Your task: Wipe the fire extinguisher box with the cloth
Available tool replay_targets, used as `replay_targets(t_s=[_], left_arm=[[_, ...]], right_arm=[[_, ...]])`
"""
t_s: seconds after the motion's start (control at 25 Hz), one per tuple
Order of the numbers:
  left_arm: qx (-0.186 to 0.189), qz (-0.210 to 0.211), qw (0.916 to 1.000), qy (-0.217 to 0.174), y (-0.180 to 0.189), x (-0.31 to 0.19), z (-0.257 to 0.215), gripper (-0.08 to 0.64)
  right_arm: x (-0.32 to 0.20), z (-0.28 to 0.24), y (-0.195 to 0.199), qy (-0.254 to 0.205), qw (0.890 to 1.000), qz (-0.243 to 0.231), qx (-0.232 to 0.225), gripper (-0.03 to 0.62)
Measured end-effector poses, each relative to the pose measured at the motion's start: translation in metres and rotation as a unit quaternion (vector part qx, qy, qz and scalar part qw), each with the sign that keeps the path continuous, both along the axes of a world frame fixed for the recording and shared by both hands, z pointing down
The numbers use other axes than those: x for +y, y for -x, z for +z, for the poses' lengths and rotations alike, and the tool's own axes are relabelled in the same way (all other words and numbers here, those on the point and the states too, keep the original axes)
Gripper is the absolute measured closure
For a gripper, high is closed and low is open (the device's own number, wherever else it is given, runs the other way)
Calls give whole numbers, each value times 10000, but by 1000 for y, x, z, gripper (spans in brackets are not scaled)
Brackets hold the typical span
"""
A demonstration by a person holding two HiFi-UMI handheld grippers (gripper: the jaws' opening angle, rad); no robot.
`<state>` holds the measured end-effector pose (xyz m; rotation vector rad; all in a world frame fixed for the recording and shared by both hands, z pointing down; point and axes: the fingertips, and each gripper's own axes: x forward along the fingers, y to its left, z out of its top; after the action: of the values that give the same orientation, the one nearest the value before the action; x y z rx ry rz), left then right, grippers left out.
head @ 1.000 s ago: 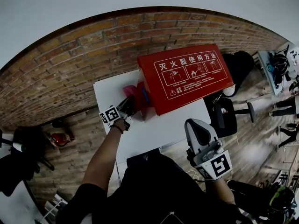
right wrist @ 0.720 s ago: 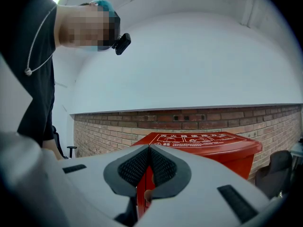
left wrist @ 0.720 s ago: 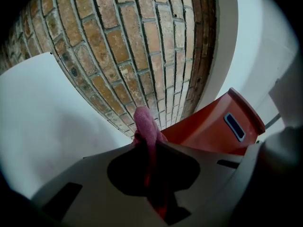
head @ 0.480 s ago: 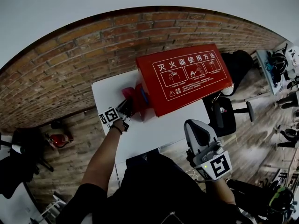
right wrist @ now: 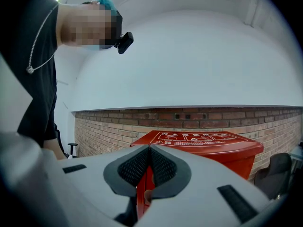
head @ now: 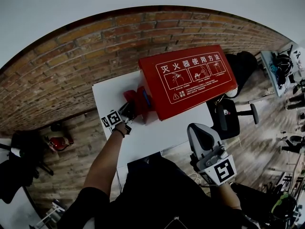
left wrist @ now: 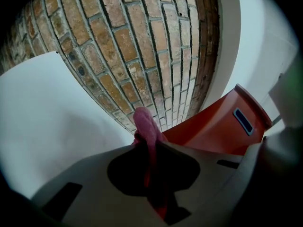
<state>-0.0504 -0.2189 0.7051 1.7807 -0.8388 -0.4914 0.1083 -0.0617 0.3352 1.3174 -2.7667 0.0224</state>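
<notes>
Brick wall (head: 71,66) behind, white table (head: 152,132) against it. Red fire extinguisher box (head: 190,78) sits on the table's far right, printed lid up. Your R gripper (head: 200,132) hangs past the table's near edge, well apart from the box, jaws pressed together w/ nothing btwn. Your L gripper (head: 127,109) is at the box's left face, jaws pinching the pink cloth (left wrist: 144,126), just beside that face.
</notes>
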Motion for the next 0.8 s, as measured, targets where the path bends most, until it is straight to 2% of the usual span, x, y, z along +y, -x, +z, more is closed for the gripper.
replay_targets(t_s=[0.12,0.44,0.8], left_arm=[[-30,-33,10000,15,0,-1,4,471],[-90,-84,9999,-29,1,-1,17,472],[-93,-166,9998,90,2,-4,35,472]], right_arm=[[0,6,-1,-12,9998,-18,191,572],[1,10,-3,15,9996,11,290,572],[1,14,-4,33,9993,39,369,572]])
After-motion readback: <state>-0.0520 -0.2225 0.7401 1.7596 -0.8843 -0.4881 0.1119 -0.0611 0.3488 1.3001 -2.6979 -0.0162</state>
